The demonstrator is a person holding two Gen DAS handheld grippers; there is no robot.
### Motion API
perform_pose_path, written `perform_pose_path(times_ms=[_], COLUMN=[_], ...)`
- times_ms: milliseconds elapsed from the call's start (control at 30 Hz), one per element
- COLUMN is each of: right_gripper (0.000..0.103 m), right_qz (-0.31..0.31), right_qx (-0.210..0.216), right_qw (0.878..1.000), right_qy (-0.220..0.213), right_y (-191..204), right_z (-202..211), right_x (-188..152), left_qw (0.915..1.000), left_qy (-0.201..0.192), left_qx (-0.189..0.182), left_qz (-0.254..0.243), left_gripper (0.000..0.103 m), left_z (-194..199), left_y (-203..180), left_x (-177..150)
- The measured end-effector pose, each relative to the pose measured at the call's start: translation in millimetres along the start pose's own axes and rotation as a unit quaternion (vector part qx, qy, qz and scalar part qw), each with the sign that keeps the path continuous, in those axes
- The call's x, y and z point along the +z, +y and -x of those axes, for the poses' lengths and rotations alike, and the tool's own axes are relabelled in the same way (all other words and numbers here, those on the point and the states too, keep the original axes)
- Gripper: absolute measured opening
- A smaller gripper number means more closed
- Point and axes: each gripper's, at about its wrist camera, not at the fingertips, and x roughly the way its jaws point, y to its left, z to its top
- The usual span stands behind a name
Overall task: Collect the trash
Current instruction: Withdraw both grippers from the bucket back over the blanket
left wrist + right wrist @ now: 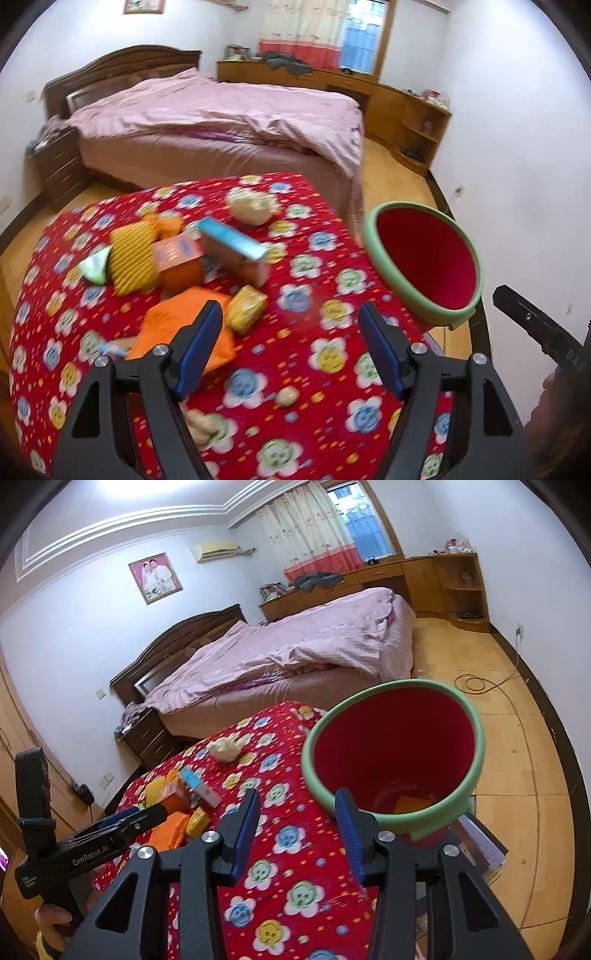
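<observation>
Both hand-held grippers agape, empty: left (pixel 290 325) beside orange packet (pixel 177 325); right (pixel 295 823) at bucket (pixel 476 771).

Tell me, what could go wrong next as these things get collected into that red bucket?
The red bucket seems to sit at the table's edge, so a nudge from the right gripper might tip it off. The boxes and wrappers, like the yellow packet and orange packet, lie crowded, so the open left gripper could grab two or knock one away. The walnut could roll.
</observation>
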Motion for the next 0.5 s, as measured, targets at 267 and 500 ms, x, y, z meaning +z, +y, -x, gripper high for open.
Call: perform_pose_path(times_ms=[267, 500], right_gripper=[0.052, 0.061], right_qz=[0.023, 0.043], right_qx=[0.019, 0.031], right_qw=[0.999, 0.997], right_qy=[0.028, 0.051], right_y=[37.0, 70.6], right_z=[-17.4, -37.6], right_x=[-12.2, -23.7], left_qw=[0.9978, 0.9923], left_qy=[0.0, -0.002], left_qx=[0.047, 0.086], left_qz=[0.047, 0.089], left_gripper=[0.076, 0.076], left_z=[14.3, 22.9], left_y=[56.2, 101.7], left_x=[-22.2, -38.7])
